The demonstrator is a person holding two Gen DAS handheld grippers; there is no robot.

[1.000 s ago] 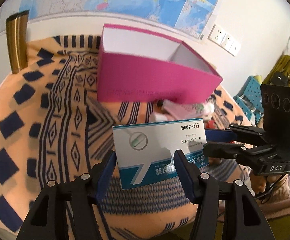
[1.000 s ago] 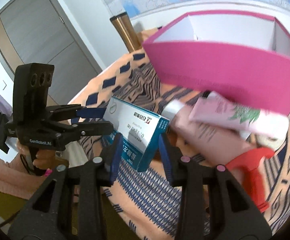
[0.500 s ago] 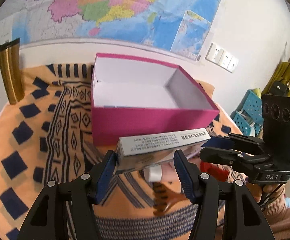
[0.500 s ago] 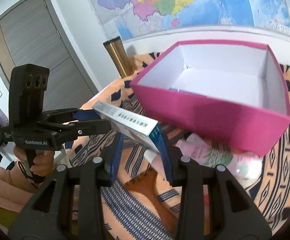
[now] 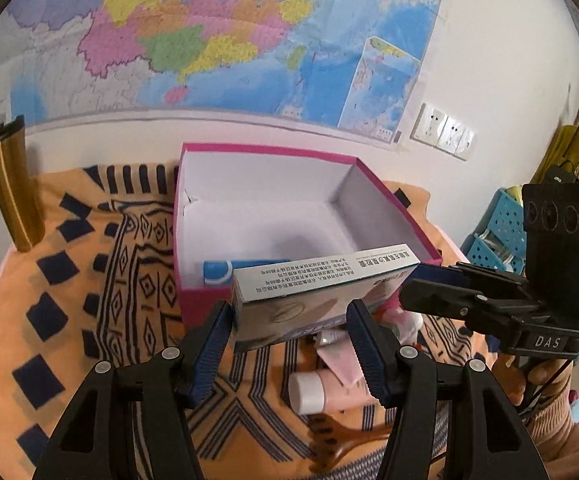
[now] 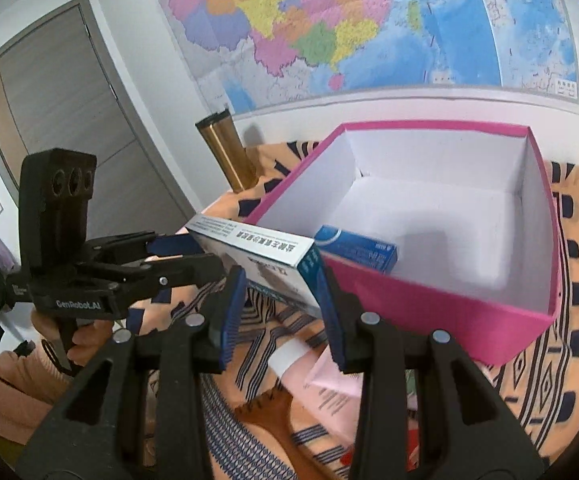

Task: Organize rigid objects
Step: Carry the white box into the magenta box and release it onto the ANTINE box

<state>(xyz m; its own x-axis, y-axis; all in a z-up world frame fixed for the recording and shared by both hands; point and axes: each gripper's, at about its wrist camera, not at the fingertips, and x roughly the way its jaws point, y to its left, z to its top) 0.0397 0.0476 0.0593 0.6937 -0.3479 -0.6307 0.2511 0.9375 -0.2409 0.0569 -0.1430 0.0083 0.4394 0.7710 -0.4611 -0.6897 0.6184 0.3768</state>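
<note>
Both grippers hold one white and teal medicine box (image 5: 313, 292), lifted level with the near rim of the pink open box (image 5: 273, 152). My left gripper (image 5: 289, 316) is shut on one end of it. My right gripper (image 6: 279, 280) is shut on the other end (image 6: 265, 260) and shows at the right of the left wrist view (image 5: 449, 284). A blue carton (image 6: 357, 250) lies inside the pink box (image 6: 545, 312), at its near corner.
A pink tube with a white cap (image 5: 329, 384), a brown wooden back scratcher (image 5: 341, 440) and pink packets (image 6: 329, 388) lie on the patterned orange cloth (image 5: 69, 300) under the grippers. A gold flask (image 5: 9, 188) stands at the back left by the wall.
Both grippers have lifted the medicine box off the cloth and tipped it flat, up to the pink box's near rim. The view now looks down into the pink box.
</note>
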